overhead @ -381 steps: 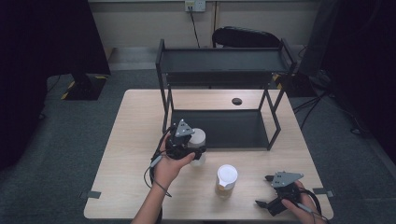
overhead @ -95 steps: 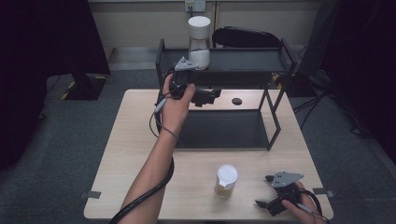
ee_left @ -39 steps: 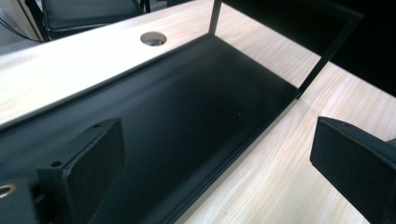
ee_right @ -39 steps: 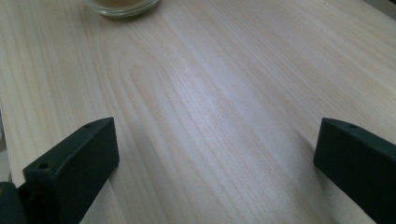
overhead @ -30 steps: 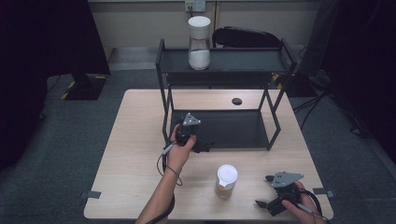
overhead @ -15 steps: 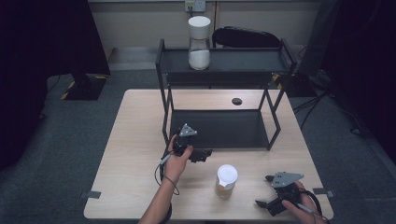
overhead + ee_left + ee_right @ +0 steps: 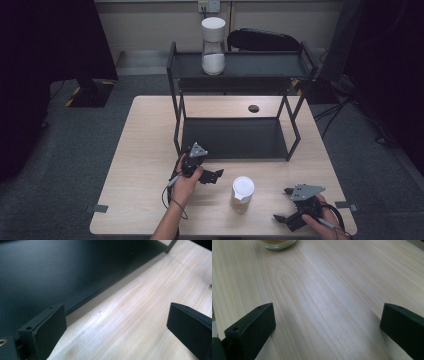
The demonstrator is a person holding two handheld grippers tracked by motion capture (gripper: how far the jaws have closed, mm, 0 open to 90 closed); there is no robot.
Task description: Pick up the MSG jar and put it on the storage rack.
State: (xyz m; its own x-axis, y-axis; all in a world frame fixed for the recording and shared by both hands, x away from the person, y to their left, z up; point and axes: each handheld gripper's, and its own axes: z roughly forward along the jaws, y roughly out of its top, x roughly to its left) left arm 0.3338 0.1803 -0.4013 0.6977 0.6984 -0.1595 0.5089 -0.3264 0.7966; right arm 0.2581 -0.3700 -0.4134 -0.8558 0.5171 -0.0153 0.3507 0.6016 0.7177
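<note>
A white-lidded jar of white powder [image 7: 213,46] stands on the top level of the black two-tier shelf [image 7: 240,65]. A second jar with a white lid and tan contents [image 7: 242,193] stands on the wooden table near its front; its glass base [image 7: 277,243] shows at the top of the right gripper view. My left gripper [image 7: 216,175] is open and empty, low over the table just in front of the shelf's lower tier [image 7: 50,272], left of the tan jar. My right gripper [image 7: 284,220] is open and empty at the front right corner, its jaws pointing toward that jar.
A small dark round disc [image 7: 253,108] lies on the table [image 7: 145,150] behind the shelf's lower tier. A black bag [image 7: 262,40] sits on the floor behind the shelf. Bare tabletop stretches to the left of my left hand.
My left gripper carried the white-powder jar up to the top shelf, let go, and has drawn back down toward the front, now open near the tan jar. The right gripper stayed put.
</note>
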